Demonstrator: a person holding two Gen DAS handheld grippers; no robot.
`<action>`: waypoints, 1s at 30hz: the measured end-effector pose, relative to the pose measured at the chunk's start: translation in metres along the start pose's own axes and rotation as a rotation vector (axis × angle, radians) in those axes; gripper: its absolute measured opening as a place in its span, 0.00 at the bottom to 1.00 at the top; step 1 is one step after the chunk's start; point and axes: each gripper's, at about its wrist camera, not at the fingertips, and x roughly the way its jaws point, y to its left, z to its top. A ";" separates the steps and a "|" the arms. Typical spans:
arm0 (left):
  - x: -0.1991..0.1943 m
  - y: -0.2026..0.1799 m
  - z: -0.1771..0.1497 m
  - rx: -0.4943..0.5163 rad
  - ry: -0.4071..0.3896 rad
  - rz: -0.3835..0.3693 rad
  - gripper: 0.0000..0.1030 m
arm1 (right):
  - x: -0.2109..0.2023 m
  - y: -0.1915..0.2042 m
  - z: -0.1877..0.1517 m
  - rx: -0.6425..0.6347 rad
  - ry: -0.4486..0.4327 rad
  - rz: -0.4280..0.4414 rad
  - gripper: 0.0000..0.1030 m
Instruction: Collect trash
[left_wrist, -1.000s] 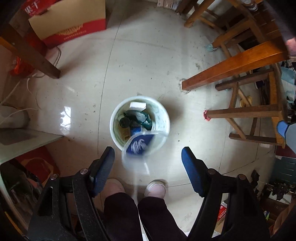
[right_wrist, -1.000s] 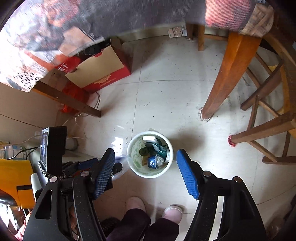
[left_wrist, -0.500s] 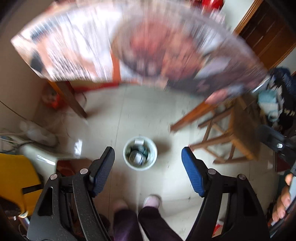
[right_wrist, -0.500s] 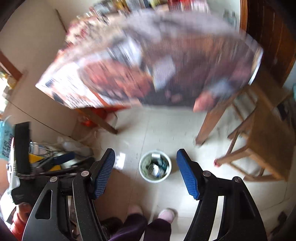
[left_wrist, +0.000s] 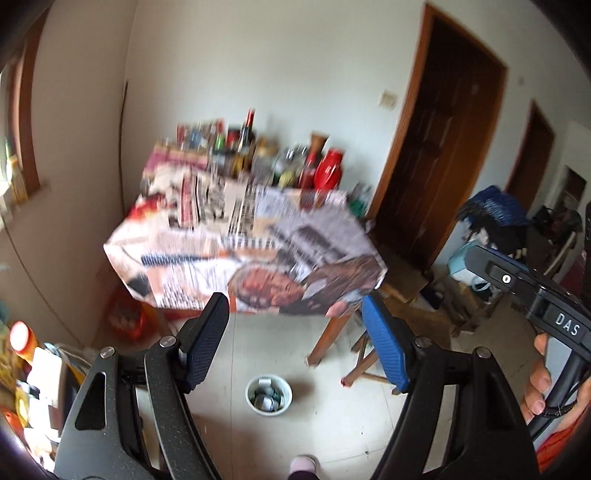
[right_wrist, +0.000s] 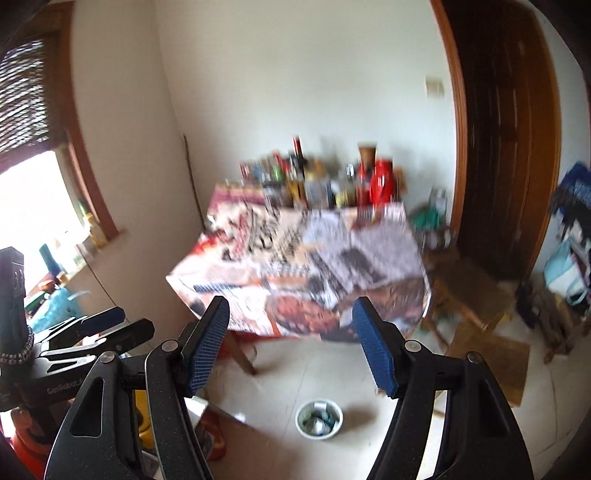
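Looking now across the room instead of straight down at the floor, both wrist views take in a table (left_wrist: 243, 254) draped in newspaper-print cloth at frame centre, with blurred bottles and jars (left_wrist: 258, 155) along its far edge. A second ago the white trash bucket (left_wrist: 269, 396) filled the middle of each view; it now sits small at lower centre in both, on pale floor tiles in front of the table. That points, as a judgement, to a drop-off just finished and both hands lifting away to look for more rubbish, perhaps on the table.

The bucket stands upright, its mouth facing up and its axis vertical, with crumpled litter showing inside; single pieces are too small to name.

The left gripper (left_wrist: 295, 339) has its blue-padded jaws spread fairly wide with nothing between them. The right gripper (right_wrist: 290, 347) stands apart to a middling width, also empty. In the left view, a hand (left_wrist: 546, 380) at the right edge grasps the other tool's handle.
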 end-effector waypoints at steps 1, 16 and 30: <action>-0.015 0.000 0.000 0.010 -0.017 -0.004 0.71 | -0.017 0.008 0.000 -0.010 -0.021 0.000 0.64; -0.145 -0.012 -0.019 0.065 -0.181 0.022 0.97 | -0.095 0.045 -0.015 -0.018 -0.115 -0.043 0.98; -0.156 -0.020 -0.023 0.068 -0.193 0.013 0.97 | -0.113 0.058 -0.025 -0.048 -0.110 -0.050 0.98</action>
